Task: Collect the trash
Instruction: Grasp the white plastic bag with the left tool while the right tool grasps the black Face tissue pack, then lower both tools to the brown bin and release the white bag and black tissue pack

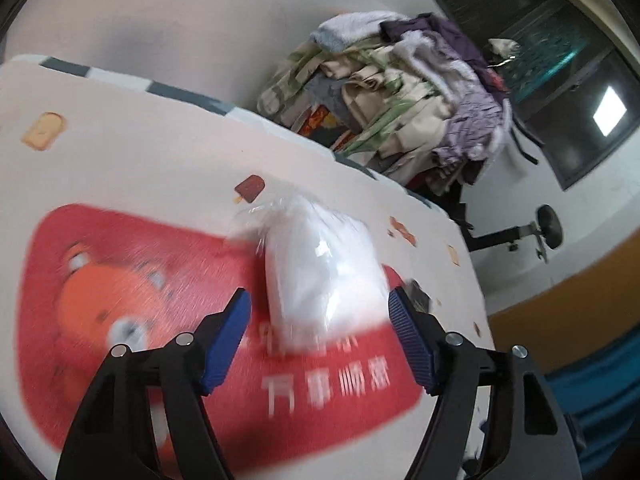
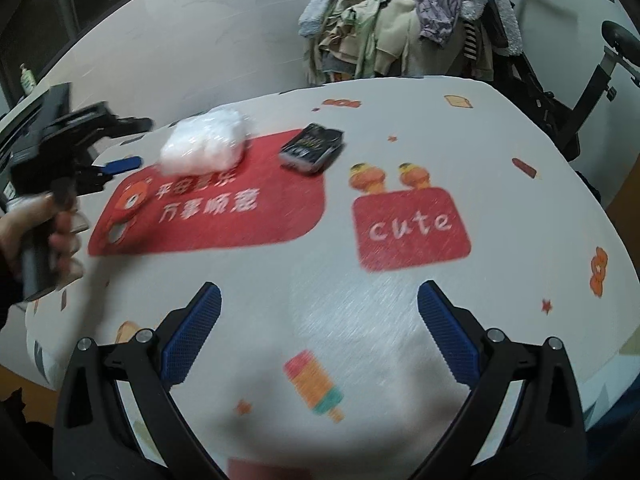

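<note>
the left hand-held gripper (image 1: 320,312) is spread wide, its two blue pads flanking one white plastic bag (image 1: 320,264) without visibly touching it. the bag lies on the red patch of the worktop (image 1: 120,152), well in from the edges. the right hand-held gripper (image 2: 319,304) is also spread wide, holding nothing, over bare cloth. one dark packet (image 2: 313,148) lies just beside the bag, apart from it. one heap of clothes (image 2: 400,20) stands past the far edge.

One white plastic packet (image 2: 206,146), one dark box (image 2: 313,148), two grippers (image 2: 319,320).
</note>
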A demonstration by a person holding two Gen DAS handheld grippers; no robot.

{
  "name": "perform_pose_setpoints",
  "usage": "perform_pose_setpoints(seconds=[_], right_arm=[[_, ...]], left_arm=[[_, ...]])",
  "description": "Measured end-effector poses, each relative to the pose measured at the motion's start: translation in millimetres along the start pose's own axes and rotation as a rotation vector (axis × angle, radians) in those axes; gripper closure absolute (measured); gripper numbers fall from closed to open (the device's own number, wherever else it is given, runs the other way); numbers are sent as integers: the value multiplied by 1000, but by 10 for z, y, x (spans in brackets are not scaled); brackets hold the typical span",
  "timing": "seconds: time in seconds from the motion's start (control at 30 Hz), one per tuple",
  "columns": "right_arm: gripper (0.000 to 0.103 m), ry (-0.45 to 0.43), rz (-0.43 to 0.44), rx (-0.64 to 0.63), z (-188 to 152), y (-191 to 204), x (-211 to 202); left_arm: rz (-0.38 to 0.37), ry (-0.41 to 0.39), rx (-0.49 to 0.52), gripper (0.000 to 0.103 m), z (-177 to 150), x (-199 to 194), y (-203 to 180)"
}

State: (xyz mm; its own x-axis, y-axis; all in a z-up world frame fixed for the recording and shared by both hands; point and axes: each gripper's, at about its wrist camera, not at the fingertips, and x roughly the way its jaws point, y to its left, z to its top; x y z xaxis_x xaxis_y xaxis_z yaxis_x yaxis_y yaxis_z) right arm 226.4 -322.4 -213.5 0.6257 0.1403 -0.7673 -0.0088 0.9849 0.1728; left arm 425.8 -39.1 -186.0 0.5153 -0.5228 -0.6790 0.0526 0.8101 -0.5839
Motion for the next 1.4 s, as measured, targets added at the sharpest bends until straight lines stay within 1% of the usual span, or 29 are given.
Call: perform_pose_setpoints(seconds=[0.07,0.1,0.13,0.17,0.2,0.23,0.3,0.37,0.43,0.53,0.6,0.63,0.7,0.73,0.77,0.8,0.83,0.87,0.9,0.93,1.0,1.1,1.17,1.33,1.4], right_arm=[[6,5,5,9,54,-55,62],[6,7,6,12,90,-83,101],[6,11,9,17,145,-110,154],[6,11,11,20,190,-125,190],[6,9,17,25,261,-139,238],[6,6,23,26,307,-142,265],[6,-2,38,28,440,-135,348],[6,-7,66,38,637,-107,493],[6,-7,89,53,790,-71,640],[6,4,103,47,1021,43,948],[7,34,81,48,1128,104,1162],[7,65,65,56,1193,142,1312],[8,95,42,65,1258,165,1465],[13,115,18,63,1295,190,1550],[15,118,-7,50,1316,219,1583],[22,121,-25,29,1329,246,1601],[35,136,-71,-14,1341,297,1619],[43,143,-85,-31,1341,314,1610],[48,151,-66,-27,1335,310,1584],[49,154,-24,-3,1315,295,1505],[49,136,4,-4,1272,291,1330],[50,85,51,-49,1162,403,906],[50,60,64,-73,1088,471,671],[50,-10,106,-137,735,669,-22],[50,-27,115,-152,622,730,-215]], left_arm=[[-7,26,-30,34,85,258,33],[-13,45,-36,41,106,354,50],[-24,53,-29,52,117,407,71],[-32,52,-9,55,123,424,63],[-43,58,30,62,115,426,30],[-46,69,75,65,102,413,-5],[-41,82,118,67,62,341,-19],[-29,78,160,68,8,186,-25],[-16,59,230,68,-68,-43,-55],[-12,37,280,68,-195,-396,-47],[1,22,301,68,-281,-603,-39],[9,12,310,68,-325,-711,-29],[23,-1,320,68,-400,-890,-7],[34,-7,325,68,-447,-984,6],[46,-12,333,68,-487,-1055,14],[58,-18,341,68,-545,-1143,11],[58,-18,342,68,-581,-1194,14],[57,-17,340,68,-616,-1245,15],[59,-20,341,68,-670,-1318,6],[63,-23,344,68,-710,-1370,-4],[66,-26,348,68,-788,-1476,-27],[68,-27,356,68,-903,-1615,-99],[75,-31,375,68,-981,-1714,-172],[97,-39,420,68,-1243,-2016,-361],[103,-42,434,68,-1358,-2136,-431]])
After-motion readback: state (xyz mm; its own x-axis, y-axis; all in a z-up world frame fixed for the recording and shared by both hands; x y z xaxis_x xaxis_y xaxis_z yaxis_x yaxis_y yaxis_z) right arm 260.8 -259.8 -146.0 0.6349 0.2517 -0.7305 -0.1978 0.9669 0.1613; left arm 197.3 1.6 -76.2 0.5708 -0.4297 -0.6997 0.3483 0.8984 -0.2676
